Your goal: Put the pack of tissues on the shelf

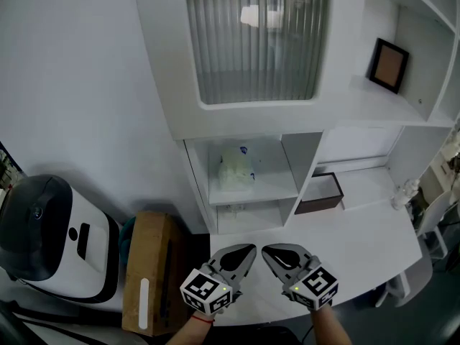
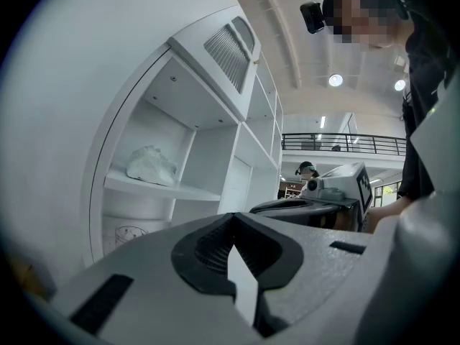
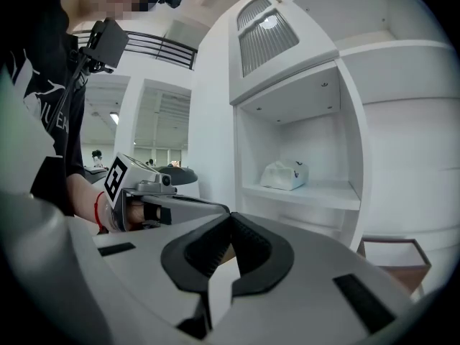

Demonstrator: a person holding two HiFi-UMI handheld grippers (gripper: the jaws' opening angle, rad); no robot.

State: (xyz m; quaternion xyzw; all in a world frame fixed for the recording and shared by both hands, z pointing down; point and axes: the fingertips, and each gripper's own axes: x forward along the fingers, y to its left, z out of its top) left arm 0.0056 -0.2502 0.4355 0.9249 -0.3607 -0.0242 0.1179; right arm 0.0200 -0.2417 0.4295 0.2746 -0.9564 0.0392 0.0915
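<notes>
The pack of tissues (image 1: 237,165), white and soft-looking, lies on the upper shelf (image 1: 273,189) of the open white cabinet niche. It also shows in the left gripper view (image 2: 151,165) and in the right gripper view (image 3: 284,174). My left gripper (image 1: 248,249) and right gripper (image 1: 267,250) hover side by side over the white counter (image 1: 359,243), below and in front of that shelf and well apart from the pack. Both point toward the cabinet. Each one's jaws meet at the tips with nothing between them: left gripper (image 2: 231,218), right gripper (image 3: 231,218).
A dark brown open box (image 1: 320,192) stands in the niche right of the shelf. A framed picture (image 1: 389,65) leans on a higher ledge. A cardboard box (image 1: 147,268) and a white-and-black machine (image 1: 54,236) sit to the left. A small glass item (image 1: 404,191) is at the right.
</notes>
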